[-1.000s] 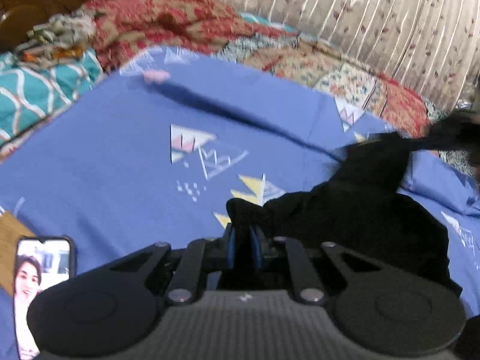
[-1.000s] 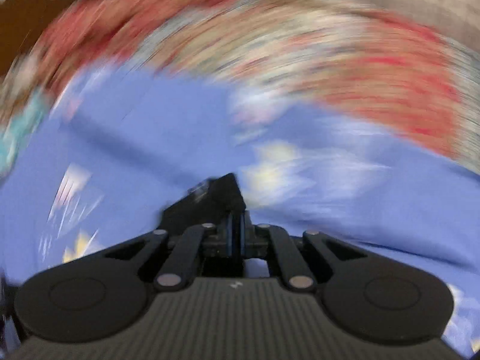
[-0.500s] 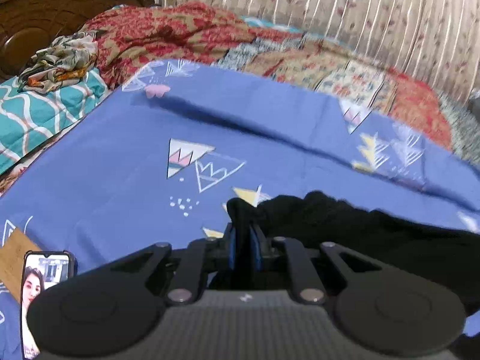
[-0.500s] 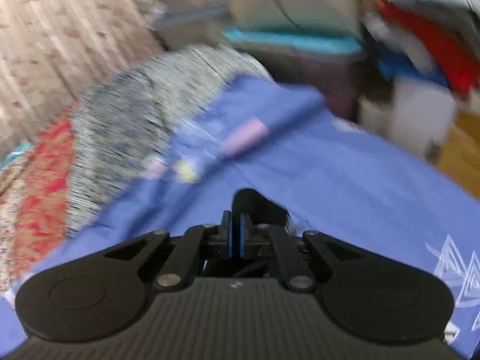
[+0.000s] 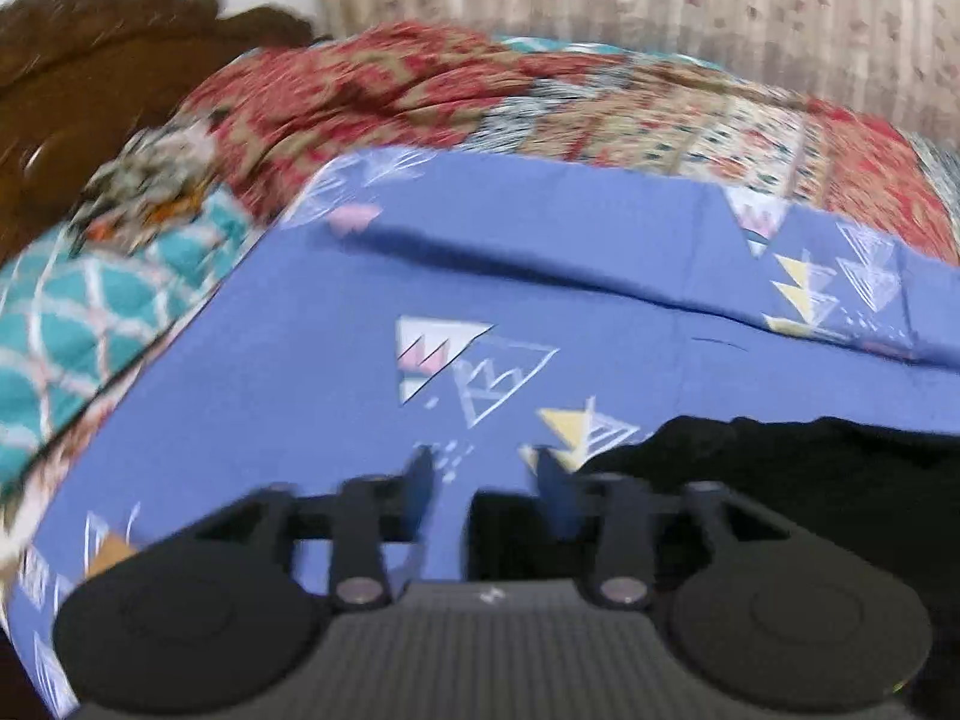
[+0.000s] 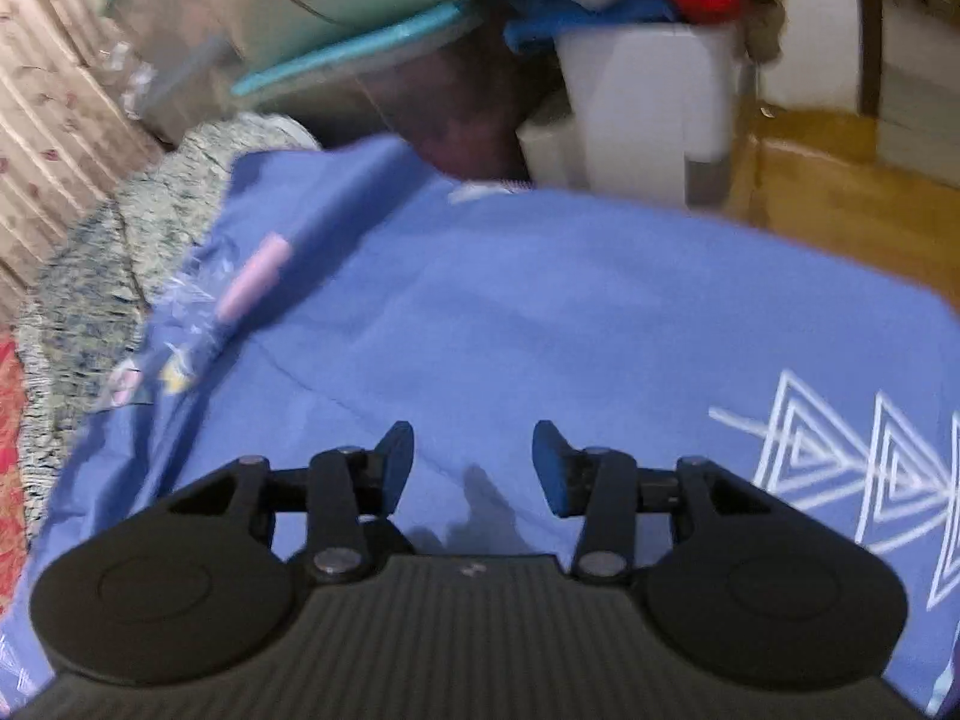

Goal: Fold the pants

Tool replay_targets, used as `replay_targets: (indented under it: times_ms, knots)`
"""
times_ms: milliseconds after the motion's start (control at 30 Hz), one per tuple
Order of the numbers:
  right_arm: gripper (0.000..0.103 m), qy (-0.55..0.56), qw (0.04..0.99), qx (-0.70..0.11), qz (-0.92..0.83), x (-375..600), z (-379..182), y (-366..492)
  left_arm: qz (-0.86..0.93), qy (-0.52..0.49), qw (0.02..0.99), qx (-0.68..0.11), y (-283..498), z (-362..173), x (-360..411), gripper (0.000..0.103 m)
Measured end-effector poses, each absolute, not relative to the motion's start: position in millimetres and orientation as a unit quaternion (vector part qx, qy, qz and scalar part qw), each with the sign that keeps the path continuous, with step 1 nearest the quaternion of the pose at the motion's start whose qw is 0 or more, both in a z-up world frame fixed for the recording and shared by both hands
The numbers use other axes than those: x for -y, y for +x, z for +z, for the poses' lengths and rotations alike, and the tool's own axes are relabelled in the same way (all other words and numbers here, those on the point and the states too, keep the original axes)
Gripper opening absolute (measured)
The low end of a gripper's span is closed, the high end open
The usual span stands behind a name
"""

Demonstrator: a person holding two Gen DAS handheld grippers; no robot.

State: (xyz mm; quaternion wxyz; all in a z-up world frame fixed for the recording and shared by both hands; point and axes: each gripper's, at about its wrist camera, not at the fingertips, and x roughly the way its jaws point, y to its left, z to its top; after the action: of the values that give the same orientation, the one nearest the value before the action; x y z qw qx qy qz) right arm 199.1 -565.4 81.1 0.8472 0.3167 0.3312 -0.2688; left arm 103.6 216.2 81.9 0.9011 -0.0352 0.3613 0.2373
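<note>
1. Both grippers have let go of the black pants [image 5: 798, 474]; left gripper [image 5: 485, 468] and right gripper [image 6: 474, 456] jaws are opening, nothing between them
2. The pants lie on the blue sheet [image 5: 300, 372], just right of the left gripper
3. Beyond, a red patterned quilt [image 5: 420, 84]

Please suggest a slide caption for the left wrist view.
Left gripper jaws opening over blue patterned bedsheet, crumpled black pants released beside it.

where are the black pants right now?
Left wrist view, lower right: the black pants lie on the blue bedsheet, beside and partly under the left gripper, whose jaws are opening with nothing clamped. They don't show in the right wrist view.
</note>
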Motion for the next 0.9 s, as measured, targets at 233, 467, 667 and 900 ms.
replay_targets:
  times_ms: [233,467,667,900]
  knots:
    - [0.061,0.411,0.807,-0.387,-0.174,551,53,221,0.187,-0.025,0.883,-0.430,166,42,-201,0.054]
    - [0.005,0.362,0.813,-0.424,-0.168,529,45,260,0.194,0.047,0.863,-0.464,184,2,-176,0.021]
    - [0.004,0.347,0.878,-0.324,-0.068,533,118,215,0.179,0.021,0.873,-0.454,165,20,-182,0.011]
    - [0.028,0.302,0.855,-0.387,-0.169,566,74,130,0.165,0.022,0.882,-0.440,155,30,-183,0.017]
